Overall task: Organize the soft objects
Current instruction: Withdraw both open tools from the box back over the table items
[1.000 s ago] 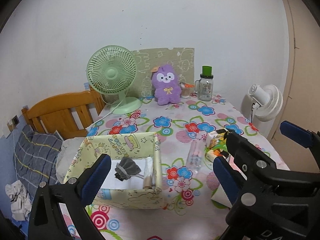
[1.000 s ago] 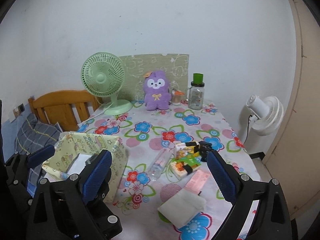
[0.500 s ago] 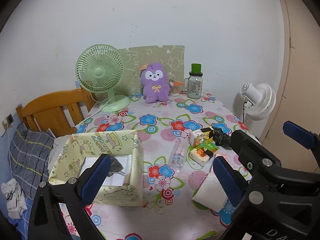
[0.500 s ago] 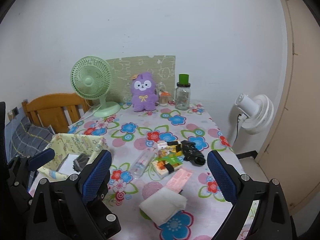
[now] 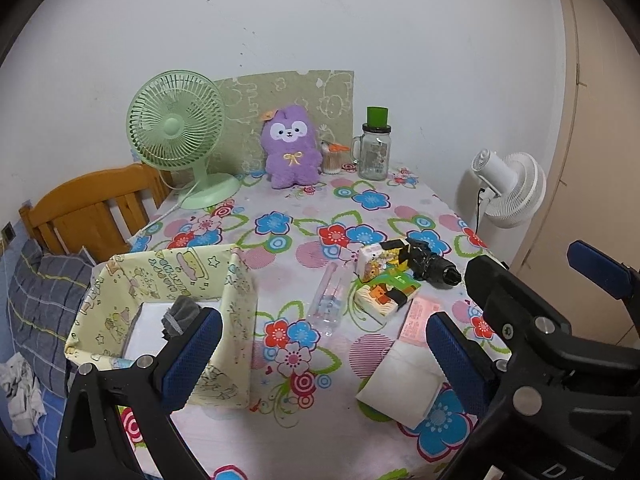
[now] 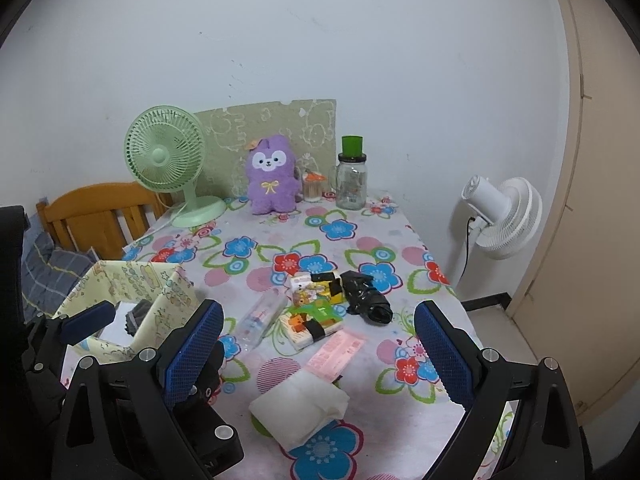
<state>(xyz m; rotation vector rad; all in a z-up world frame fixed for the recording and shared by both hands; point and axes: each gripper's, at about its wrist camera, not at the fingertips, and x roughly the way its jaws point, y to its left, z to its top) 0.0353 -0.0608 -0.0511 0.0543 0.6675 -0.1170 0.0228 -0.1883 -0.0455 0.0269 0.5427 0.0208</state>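
A yellow printed fabric bin (image 5: 172, 276) stands at the table's left, with a grey sock (image 5: 182, 312) and something white inside. A folded white cloth (image 6: 300, 406) lies near the front edge, just below my right gripper (image 6: 318, 346), which is open and holds nothing. A crumpled black item (image 6: 366, 298) lies mid-table beside two tissue packs (image 6: 314, 320). The purple plush (image 5: 292, 148) sits upright at the back. My left gripper (image 5: 324, 354) is open and holds nothing; its left finger overlaps the bin's near right corner in this view.
A clear bottle (image 5: 330, 300) and a pink packet (image 5: 418, 320) lie mid-table. A green fan (image 5: 176, 128), a glass jar (image 5: 374, 152) and a small pot stand along the back wall. A white fan (image 6: 504, 216) is past the right edge, a wooden chair (image 5: 92, 208) to the left.
Both grippers have pulled back toward the table's near edge and stayed open. The bin and the clutter now sit farther off, and the white cloth and black item have come into the left view.
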